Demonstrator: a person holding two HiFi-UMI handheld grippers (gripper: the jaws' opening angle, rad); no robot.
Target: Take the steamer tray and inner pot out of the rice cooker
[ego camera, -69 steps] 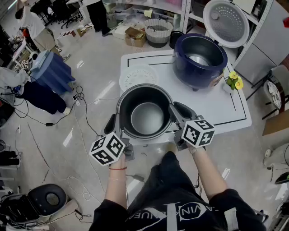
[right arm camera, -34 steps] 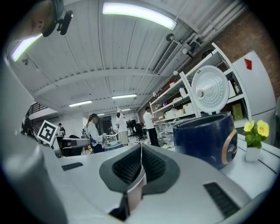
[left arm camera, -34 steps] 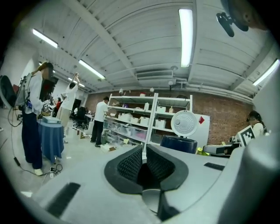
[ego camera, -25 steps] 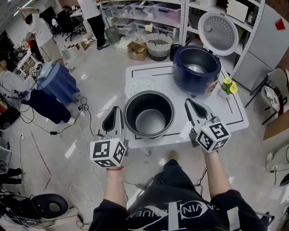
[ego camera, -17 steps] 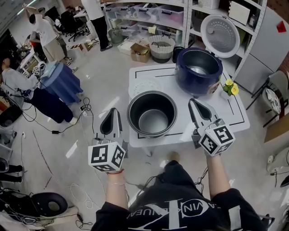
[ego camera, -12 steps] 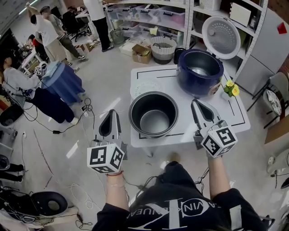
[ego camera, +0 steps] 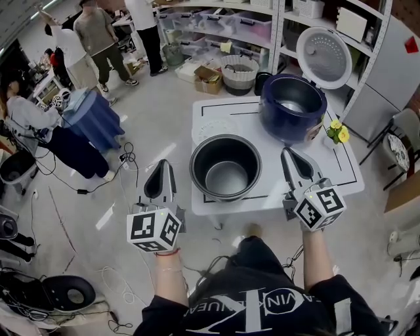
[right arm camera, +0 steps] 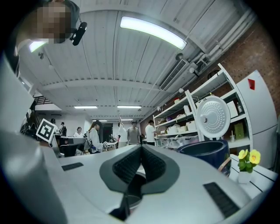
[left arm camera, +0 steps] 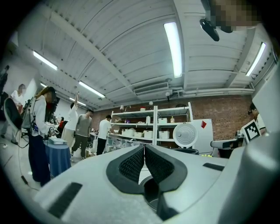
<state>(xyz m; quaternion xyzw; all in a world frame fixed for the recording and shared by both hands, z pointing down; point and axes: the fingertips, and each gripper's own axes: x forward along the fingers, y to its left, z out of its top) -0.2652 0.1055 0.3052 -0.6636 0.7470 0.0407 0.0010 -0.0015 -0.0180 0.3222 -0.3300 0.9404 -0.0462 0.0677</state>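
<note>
The dark grey inner pot [ego camera: 225, 167] stands empty on the white table [ego camera: 341, 174], near its front edge. Just behind it lies the white steamer tray [ego camera: 211, 128], flat on the table. The navy rice cooker [ego camera: 292, 98] sits at the back right with its round lid [ego camera: 321, 39] up. My left gripper [ego camera: 165, 162] hangs shut and empty off the table's left side, level with the pot. My right gripper [ego camera: 286, 151] is shut and empty to the right of the pot, apart from it. Shut pads show in both gripper views [left arm camera: 144, 146] [right arm camera: 141, 148].
A small vase of yellow flowers [ego camera: 338, 131] stands right of the cooker. A blue covered bin [ego camera: 88, 111], cables and another cooker [ego camera: 59, 292] are on the floor at left. Shelving [ego camera: 223, 20] and several people stand behind the table.
Both grippers let go of the pot's rim, leaving it on the table, and drew back outward and slightly up. Over the last half second they stay still; people behind walk about.
</note>
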